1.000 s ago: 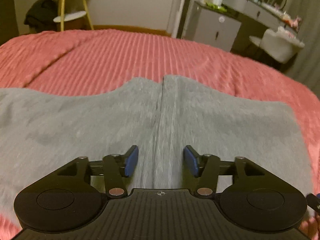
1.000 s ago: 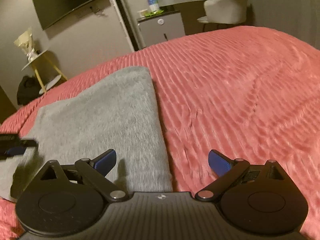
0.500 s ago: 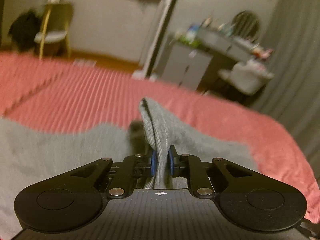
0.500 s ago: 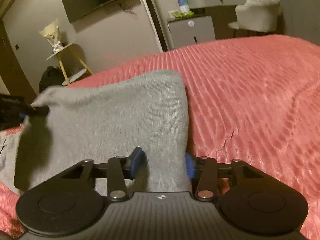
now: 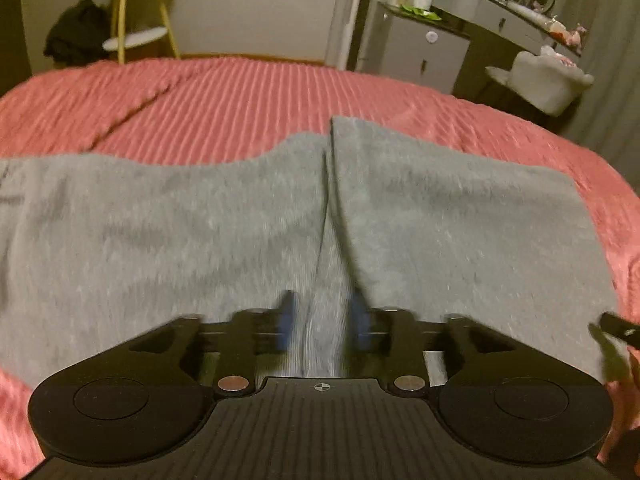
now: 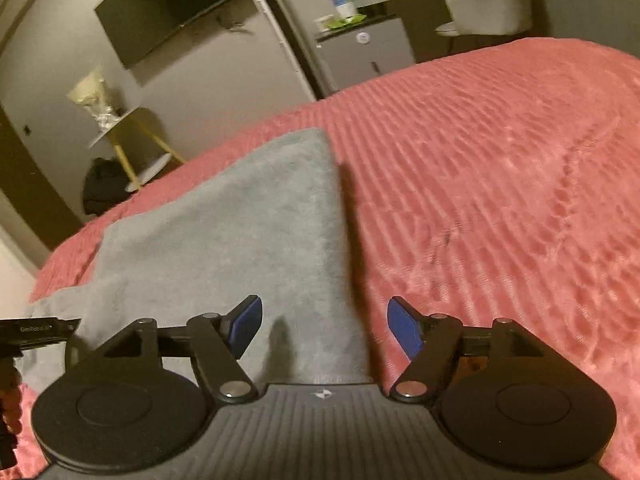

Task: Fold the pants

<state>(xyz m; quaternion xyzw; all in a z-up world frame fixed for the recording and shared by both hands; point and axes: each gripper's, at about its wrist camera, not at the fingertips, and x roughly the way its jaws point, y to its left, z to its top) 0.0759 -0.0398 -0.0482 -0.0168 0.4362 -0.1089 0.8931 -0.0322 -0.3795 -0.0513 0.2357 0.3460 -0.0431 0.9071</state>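
Grey fleece pants (image 5: 440, 216) lie flat on the ribbed pink bedspread (image 5: 224, 104); left gripper (image 5: 322, 320) and right gripper (image 6: 324, 328) gape apart, so pinch both layers squarely before lifting

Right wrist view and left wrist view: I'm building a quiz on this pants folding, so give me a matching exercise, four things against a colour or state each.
Things:
1. pants
2. bedspread
3. right gripper
4. chair

Colours or states:
a. white
b. open
c. grey
d. pink, ribbed

Pairs: 1-c, 2-d, 3-b, 4-a
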